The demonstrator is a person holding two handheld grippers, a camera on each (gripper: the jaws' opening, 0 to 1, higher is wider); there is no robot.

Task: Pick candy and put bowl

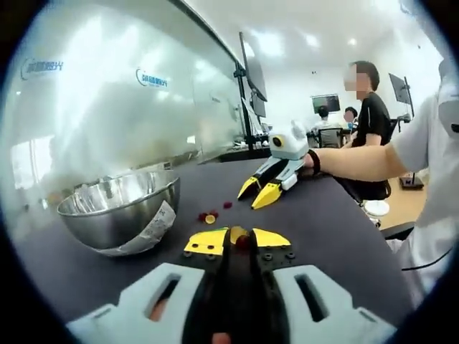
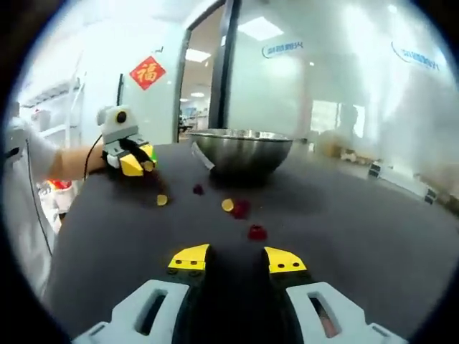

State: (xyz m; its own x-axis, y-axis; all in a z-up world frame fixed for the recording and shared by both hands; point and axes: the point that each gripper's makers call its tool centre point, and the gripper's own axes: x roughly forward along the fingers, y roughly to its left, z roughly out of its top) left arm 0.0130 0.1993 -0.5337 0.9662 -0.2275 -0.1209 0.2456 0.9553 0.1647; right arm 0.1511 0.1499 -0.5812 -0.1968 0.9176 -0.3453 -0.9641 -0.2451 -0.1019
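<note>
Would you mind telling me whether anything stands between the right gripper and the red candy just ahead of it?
Nothing visible does. The right gripper has its jaws open, and only bare dark table separates them from the red candy. The bowl stands farther off.

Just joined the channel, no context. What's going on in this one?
A person works two handheld grippers over a dark table, moving candies into a steel bowl. The left gripper is shut on a dark red candy, short of the bowl. The right gripper is open and empty, aimed at loose candies lying on the table.
</note>
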